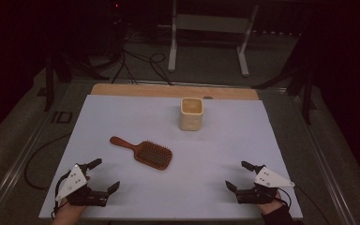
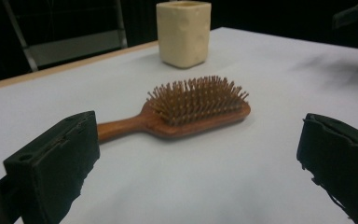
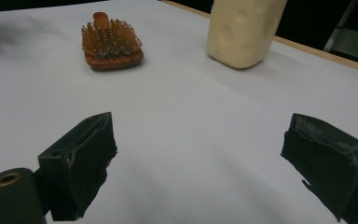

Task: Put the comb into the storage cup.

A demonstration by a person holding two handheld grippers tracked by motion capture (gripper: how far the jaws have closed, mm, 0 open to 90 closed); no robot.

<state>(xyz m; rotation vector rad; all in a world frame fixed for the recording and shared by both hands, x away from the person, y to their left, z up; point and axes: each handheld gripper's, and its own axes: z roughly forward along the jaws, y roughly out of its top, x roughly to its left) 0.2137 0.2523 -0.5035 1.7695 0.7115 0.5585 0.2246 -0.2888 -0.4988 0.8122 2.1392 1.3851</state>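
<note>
A broad white rectangular surface (image 1: 122, 117) carries a cream square-sided cup (image 1: 191, 114) toward the far edge and, nearer the middle, a reddish-brown wooden paddle hairbrush (image 1: 143, 152) lying bristles up, handle pointing left. The left hand-held gripper (image 1: 107, 175) and right hand-held gripper (image 1: 237, 175) rest at the near corners — both with jaws spread wide, holding nothing, well apart from the brush. Work looks unstarted; the likely next move is the left hand-held gripper reaching forward to close on the handle — low and level.
</note>
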